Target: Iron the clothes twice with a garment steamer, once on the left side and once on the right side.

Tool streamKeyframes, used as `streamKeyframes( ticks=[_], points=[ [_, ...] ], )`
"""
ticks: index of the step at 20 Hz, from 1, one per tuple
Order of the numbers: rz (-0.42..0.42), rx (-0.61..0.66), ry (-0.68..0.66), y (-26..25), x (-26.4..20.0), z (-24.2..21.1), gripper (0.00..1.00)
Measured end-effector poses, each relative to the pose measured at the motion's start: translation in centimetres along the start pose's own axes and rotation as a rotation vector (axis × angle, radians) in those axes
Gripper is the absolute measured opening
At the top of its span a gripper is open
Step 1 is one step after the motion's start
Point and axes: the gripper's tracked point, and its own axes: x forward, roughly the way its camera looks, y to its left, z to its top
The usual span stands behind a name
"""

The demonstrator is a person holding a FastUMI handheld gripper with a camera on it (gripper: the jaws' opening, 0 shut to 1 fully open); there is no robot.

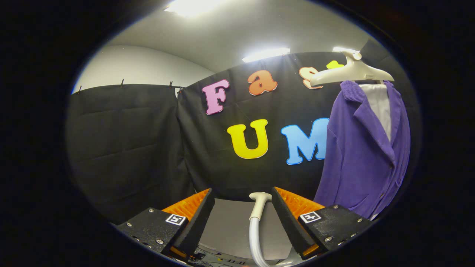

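Gripper [243,207] is seen with fingers spread wide, nothing pressed by either pad. A square black-and-white marker tag [175,219] is carried on the left finger block, a matching tag [310,217] on the right; no words are readable on them. Between the fingers, closer to the right one, the garment steamer [259,202] handle is seen upright with its pale hose [254,241] running down toward 6 o'clock; whether the right finger touches it cannot be told, and the left finger is clearly apart from it.

Beyond the fingers at about 2 o'clock, a purple jacket [362,148] is hung on a pale hanger [350,74], with a white inner garment [380,107] showing at the collar opening. The jacket is well apart from the steamer handle.

A grey surface [230,230] is seen just ahead, between the fingers. Black cloth wall [130,148] is stretched behind from 9 to 3 o'clock, clipped along its top edge. Above it, a pale wall and ceiling [230,33] are seen, with lit strip lights [265,54] at 12 o'clock. Some cables lie low at 6 o'clock, too dim to be told apart.
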Motion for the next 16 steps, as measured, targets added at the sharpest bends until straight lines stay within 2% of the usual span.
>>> streamKeyframes(
  ticks=[9, 16],
  points=[
    [-0.064, 0.033, 0.215, -3.8, 13.0, -5.3, 0.95],
    [-0.081, 0.132, 0.435, -6.2, 19.9, -11.7, 0.94]
  ],
)
